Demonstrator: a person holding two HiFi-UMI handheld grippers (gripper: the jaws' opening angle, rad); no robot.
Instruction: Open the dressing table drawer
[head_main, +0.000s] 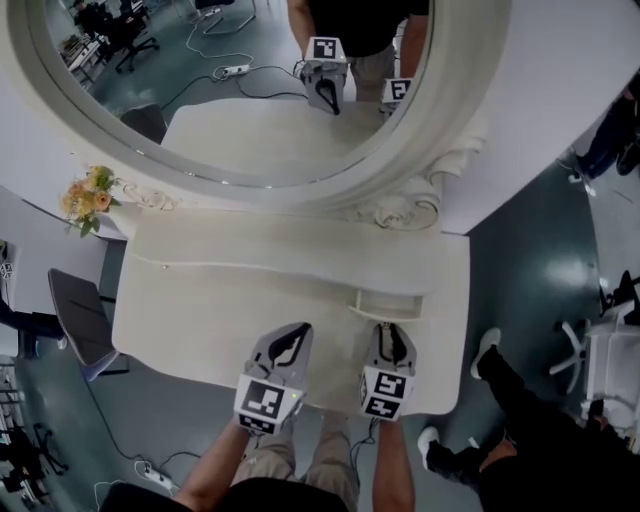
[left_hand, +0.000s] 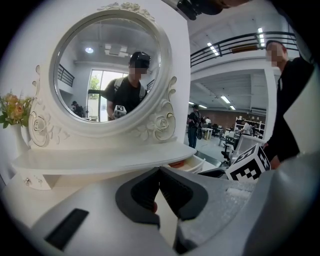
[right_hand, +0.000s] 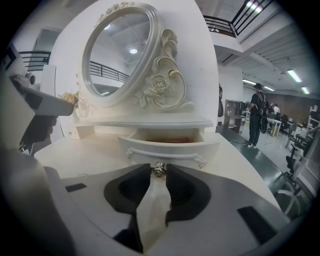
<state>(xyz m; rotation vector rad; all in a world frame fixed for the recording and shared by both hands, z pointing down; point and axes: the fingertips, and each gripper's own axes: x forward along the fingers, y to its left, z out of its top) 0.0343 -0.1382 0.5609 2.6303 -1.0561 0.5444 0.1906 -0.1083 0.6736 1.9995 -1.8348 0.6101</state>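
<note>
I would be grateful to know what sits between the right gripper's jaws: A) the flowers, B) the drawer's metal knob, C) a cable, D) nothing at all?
B: the right gripper closes its jaw tips on the small metal knob at the front of the partly open drawer.

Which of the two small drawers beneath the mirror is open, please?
The right drawer, in front of the right gripper, whose jaws grip its knob; it is pulled out, while the left drawer sits closed.

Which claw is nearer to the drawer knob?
Right. The right claw grips the knob on the drawer front; the left claw is over the tabletop to its left, off the drawer.
</note>
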